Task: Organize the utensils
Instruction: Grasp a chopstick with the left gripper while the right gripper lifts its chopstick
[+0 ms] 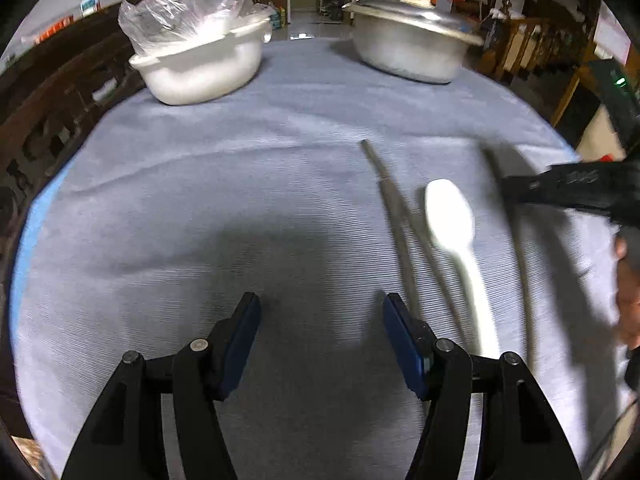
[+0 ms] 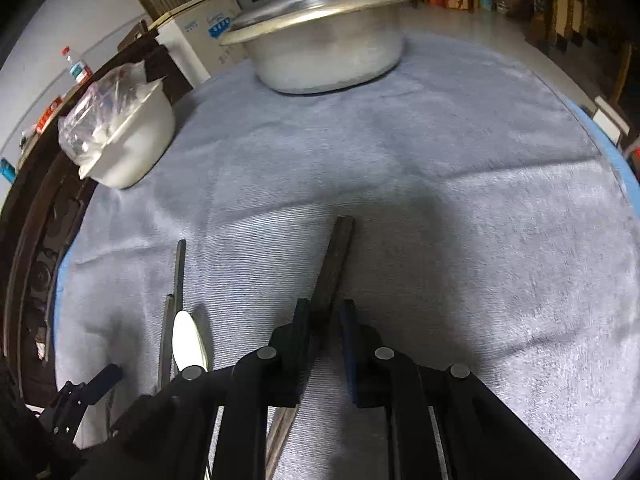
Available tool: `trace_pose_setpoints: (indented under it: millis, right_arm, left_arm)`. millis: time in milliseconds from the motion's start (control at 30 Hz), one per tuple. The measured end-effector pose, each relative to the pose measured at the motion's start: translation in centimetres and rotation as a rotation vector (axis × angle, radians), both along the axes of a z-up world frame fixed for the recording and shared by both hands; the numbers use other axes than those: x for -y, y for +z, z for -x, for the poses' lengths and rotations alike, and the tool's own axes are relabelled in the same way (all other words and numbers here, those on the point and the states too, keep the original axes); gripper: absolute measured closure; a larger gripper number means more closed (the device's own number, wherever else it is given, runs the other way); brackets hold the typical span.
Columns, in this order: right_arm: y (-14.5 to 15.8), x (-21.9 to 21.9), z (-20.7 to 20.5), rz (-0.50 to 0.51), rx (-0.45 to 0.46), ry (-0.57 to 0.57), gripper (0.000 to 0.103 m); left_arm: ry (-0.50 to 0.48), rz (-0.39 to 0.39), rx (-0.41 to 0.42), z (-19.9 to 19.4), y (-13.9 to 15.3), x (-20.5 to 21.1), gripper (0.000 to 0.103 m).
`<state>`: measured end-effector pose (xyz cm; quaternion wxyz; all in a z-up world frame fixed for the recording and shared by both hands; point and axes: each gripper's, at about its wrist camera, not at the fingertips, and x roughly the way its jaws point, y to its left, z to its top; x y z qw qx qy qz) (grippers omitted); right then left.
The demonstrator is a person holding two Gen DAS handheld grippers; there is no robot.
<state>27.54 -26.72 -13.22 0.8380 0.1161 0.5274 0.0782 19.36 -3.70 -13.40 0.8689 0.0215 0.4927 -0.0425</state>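
A white spoon [image 1: 454, 232] lies on the grey tablecloth [image 1: 240, 200], with two dark chopsticks [image 1: 394, 216] just left of it. My left gripper [image 1: 320, 340] is open and empty, hovering left of these. My right gripper [image 2: 325, 312] is shut on another dark chopstick [image 2: 336, 256], whose tip points away over the cloth; it shows blurred in the left wrist view [image 1: 516, 240], with the right gripper [image 1: 508, 194] above it. The spoon [image 2: 188, 344] and the two chopsticks [image 2: 178, 280] lie left of the right gripper.
A white bowl [image 1: 200, 68] with a clear plastic bag in it stands at the far left of the table. A lidded metal pot [image 1: 412, 40] stands at the far right. Dark wooden chairs [image 1: 52, 120] line the left table edge.
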Motion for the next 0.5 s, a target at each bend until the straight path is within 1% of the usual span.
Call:
trace_pose_setpoints:
  millis: [67, 133, 200, 233, 300, 367, 433, 500]
  right_arm:
    - [0.1, 1.3, 0.0, -0.037, -0.003, -0.033, 0.086]
    - [0.1, 2.3, -0.3, -0.083, -0.008, -0.058, 0.086]
    - [0.3, 2.6, -0.8, -0.128, -0.011, -0.069, 0.084]
    - [0.4, 2.5, -1.1, -0.134, -0.009, -0.068, 0.084]
    - [0.6, 2.2, -1.6, -0.121, -0.004, -0.070, 0.084]
    - [0.2, 1.9, -2.2, -0.121, -0.021, -0.072, 0.084]
    - [-0.2, 1.7, -2.8, -0.105, -0.028, -0.079, 0.084]
    - [-0.2, 1.2, -3.1, -0.078, -0.019, -0.077, 0.084]
  left_arm:
    - [0.010, 0.011, -0.007, -0.2, 0.1, -0.8, 0.039]
    - [0.024, 0.049, -0.027, -0.7, 0.2, -1.4, 0.038]
    - [0.034, 0.076, -0.042, -1.3, 0.3, -1.7, 0.039]
    - [0.033, 0.085, -0.044, -1.6, 0.4, -1.6, 0.039]
    - [0.021, 0.108, -0.037, -1.9, 0.9, -1.2, 0.039]
    - [0.004, 0.115, -0.025, -2.0, 1.3, -0.4, 0.038]
    - [-0.014, 0.100, -0.013, -2.2, 1.4, 0.6, 0.038]
    - [-0.019, 0.081, -0.016, -2.5, 1.2, 1.2, 0.038]
